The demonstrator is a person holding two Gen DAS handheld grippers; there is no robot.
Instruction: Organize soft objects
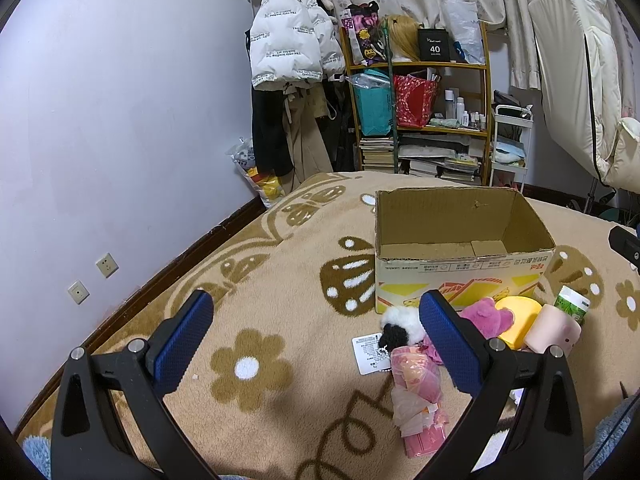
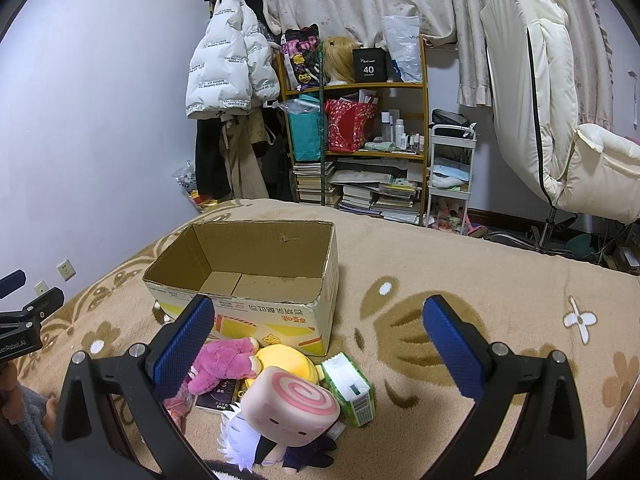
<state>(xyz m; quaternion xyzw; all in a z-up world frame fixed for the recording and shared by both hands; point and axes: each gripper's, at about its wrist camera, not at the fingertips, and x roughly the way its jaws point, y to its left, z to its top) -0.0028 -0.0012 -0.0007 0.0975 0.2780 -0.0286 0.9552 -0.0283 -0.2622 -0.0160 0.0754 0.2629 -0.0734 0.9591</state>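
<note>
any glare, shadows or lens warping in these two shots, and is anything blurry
Left wrist view: heavy fisheye bowing of the wall and blanket, dark corner vignette, a soft shadow under the open left gripper. Right wrist view: same warp and vignette, cardboard box sharp, no strong glare, only the white-haired plush at the bottom edge looks slightly soft.

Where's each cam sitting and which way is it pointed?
Left wrist: on the left gripper, left of the toy pile, facing the box and shelf; right gripper's tip at the right edge.
Right wrist: on the right gripper, above the toy pile; left gripper at the left edge.
Shared: box, toy pile, shelf.
</note>
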